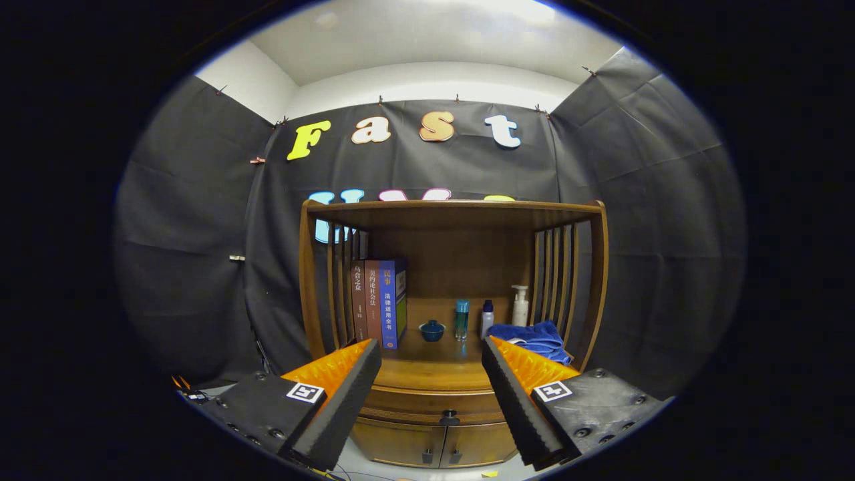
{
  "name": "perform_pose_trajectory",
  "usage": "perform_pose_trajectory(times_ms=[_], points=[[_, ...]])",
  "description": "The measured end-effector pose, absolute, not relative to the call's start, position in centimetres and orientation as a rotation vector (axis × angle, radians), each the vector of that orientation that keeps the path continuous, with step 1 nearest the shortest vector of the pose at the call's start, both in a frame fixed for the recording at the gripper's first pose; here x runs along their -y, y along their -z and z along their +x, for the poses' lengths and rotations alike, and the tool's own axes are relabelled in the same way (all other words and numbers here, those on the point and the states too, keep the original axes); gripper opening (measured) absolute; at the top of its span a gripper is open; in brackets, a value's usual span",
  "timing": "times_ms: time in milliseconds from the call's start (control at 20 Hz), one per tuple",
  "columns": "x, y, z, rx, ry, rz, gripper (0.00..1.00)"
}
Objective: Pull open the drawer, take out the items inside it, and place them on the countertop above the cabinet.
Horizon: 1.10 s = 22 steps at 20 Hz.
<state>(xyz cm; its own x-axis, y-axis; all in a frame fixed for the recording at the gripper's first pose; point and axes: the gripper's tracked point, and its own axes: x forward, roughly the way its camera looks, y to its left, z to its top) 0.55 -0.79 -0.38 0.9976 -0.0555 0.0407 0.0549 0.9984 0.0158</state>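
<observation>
Drawer (434, 399): one, wooden, in the front of the cabinet (434, 427) directly under the tabletop; closed, its face flush with the cabinet front. Dark knob (449, 419) at the middle of its lower edge. Contents hidden.

Cabinet doors (427, 442): two, below the drawer, shut, each with a small dark pull near the centre seam.

Tool (432, 357): held in front of the cabinet, well apart from it, aimed at the shelf recess. Fingers spread wide with nothing between them; the drawer and knob are seen through the gap, beyond the tips. Left finger (347, 401) and right finger (514, 401) touch nothing.

Tabletop (434, 364): wooden surface above the drawer, enclosed by a slatted frame (591, 287) with a top board.

Items on the tabletop, left to right:
- Books (381, 304): several, upright, against the left slats.
- Small blue lidded bowl (432, 330): centre, far.
- Teal bottle (461, 319): just right of the bowl, upright.
- Small bottle with dark cap (487, 319): beside the teal bottle, upright.
- White pump bottle (520, 306): far right, upright, behind the cloth.
- Blue cloth (538, 337): crumpled, near right corner, against the right slats.

Surroundings: black cloth wall (194, 267) behind and on both sides; pale floor (374, 467) beneath the cabinet.
</observation>
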Motion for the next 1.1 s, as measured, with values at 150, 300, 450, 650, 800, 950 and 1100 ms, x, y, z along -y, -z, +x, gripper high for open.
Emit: perform_pose_trajectory(times_ms=[150,300,450,650,800,950,1100], points=[[1.2,1.1,0.4,0.029,0.062,0.022,0.98],[2.0,3.0,0.9,0.000,0.080,0.025,0.98],[2.9,5.2,2.2,-0.046,0.098,0.028,0.98],[3.6,9.6,4.5,-0.130,0.102,0.032,0.98],[3.8,12.6,6.1,-0.182,0.102,0.039,0.98],[4.1,15.7,7.2,-0.232,0.106,0.047,0.99],[4.1,18.8,8.6,-0.284,0.106,0.057,0.99]])
